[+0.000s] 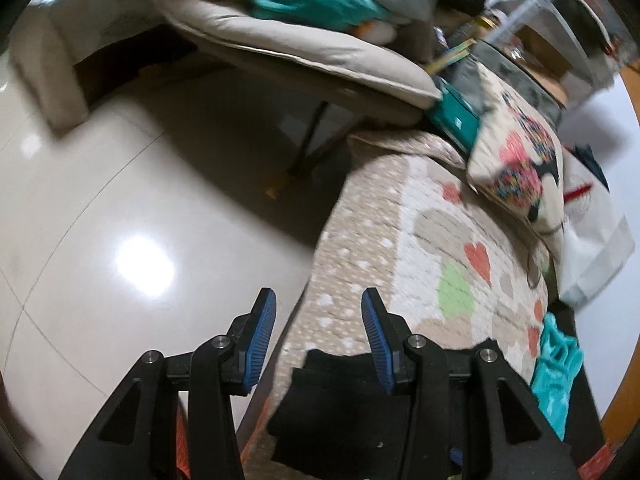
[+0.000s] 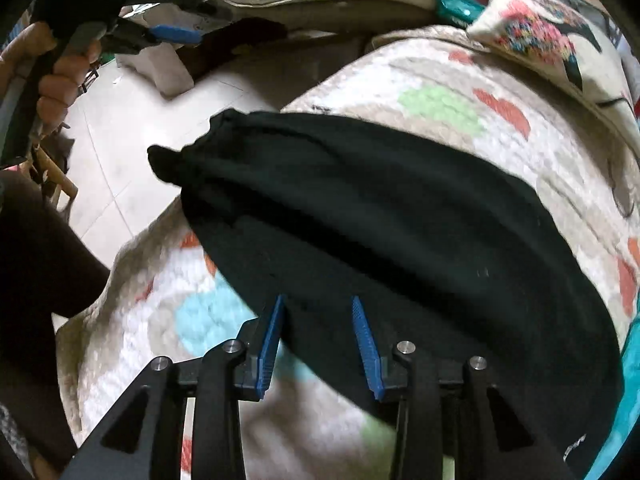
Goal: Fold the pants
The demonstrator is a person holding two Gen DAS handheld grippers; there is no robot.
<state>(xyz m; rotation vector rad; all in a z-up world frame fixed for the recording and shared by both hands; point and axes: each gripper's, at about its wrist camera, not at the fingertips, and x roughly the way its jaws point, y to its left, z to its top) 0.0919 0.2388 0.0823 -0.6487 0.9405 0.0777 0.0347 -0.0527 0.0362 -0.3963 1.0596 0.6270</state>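
Observation:
The black pants (image 2: 380, 216) lie folded in a long band across a patterned blanket (image 2: 440, 104) with hearts. One end bunches at the blanket's left edge (image 2: 188, 160). My right gripper (image 2: 320, 332) is open just above the pants' near edge, nothing between its blue pads. My left gripper (image 1: 318, 332) is open and empty, held above the blanket's edge with a corner of the black pants (image 1: 332, 400) beneath it. The left gripper also shows in the right wrist view (image 2: 176, 36), held up in a hand at the top left.
A glossy tiled floor (image 1: 120, 220) lies left of the blanket. A beige cushioned chair (image 1: 300, 52) piled with clothes stands behind. A patterned pillow (image 1: 520, 152) lies at the far end. A teal cloth (image 1: 556, 368) lies at the right.

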